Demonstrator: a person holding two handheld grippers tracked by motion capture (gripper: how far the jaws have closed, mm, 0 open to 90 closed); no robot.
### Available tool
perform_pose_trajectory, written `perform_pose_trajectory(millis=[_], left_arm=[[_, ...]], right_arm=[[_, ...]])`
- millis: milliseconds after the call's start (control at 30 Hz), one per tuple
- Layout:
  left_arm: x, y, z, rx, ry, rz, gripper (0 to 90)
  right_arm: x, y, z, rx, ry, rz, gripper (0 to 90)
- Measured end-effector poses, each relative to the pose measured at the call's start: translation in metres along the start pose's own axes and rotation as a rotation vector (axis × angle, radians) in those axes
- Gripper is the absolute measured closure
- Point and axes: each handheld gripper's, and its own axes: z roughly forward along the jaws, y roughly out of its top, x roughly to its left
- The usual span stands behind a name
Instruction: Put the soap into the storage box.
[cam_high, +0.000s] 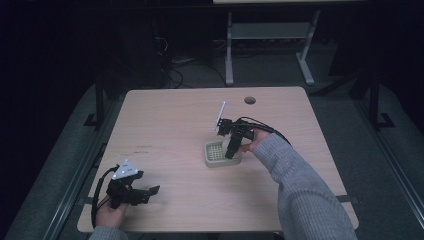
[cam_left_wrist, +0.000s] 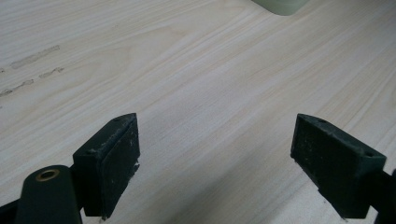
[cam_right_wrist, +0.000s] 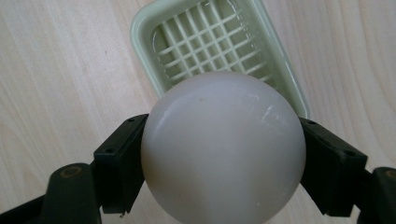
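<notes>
A white ball (cam_right_wrist: 223, 147) sits between the two black jaws of my right gripper (cam_right_wrist: 223, 161), which is shut on it and pressed against both of its sides. Just beyond the ball lies a pale green basket (cam_right_wrist: 144, 35) with a grid floor. From above, my right gripper (cam_high: 231, 148) points down over the near right part of the basket (cam_high: 212, 161), mid-table. My left gripper (cam_high: 151, 192) rests low near the front left edge, pointing right. Its jaws (cam_left_wrist: 217, 161) stand wide apart over bare wood with nothing between them.
The light wooden table (cam_high: 165, 125) has a round cable hole (cam_high: 250, 100) at the back. Faint scuff marks (cam_left_wrist: 35, 56) show on the wood ahead of the left gripper. A grey desk frame (cam_high: 270, 35) stands on the dark floor behind.
</notes>
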Motion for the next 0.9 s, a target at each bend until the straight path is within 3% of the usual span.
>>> perform_pose_trajectory(millis=[900], left_arm=[[-0.001,0.001,0.0,0.001,-0.003,0.003,15.3]], right_arm=[[-0.004,0.021,0.016,-0.01,-0.004,0.0,23.0]])
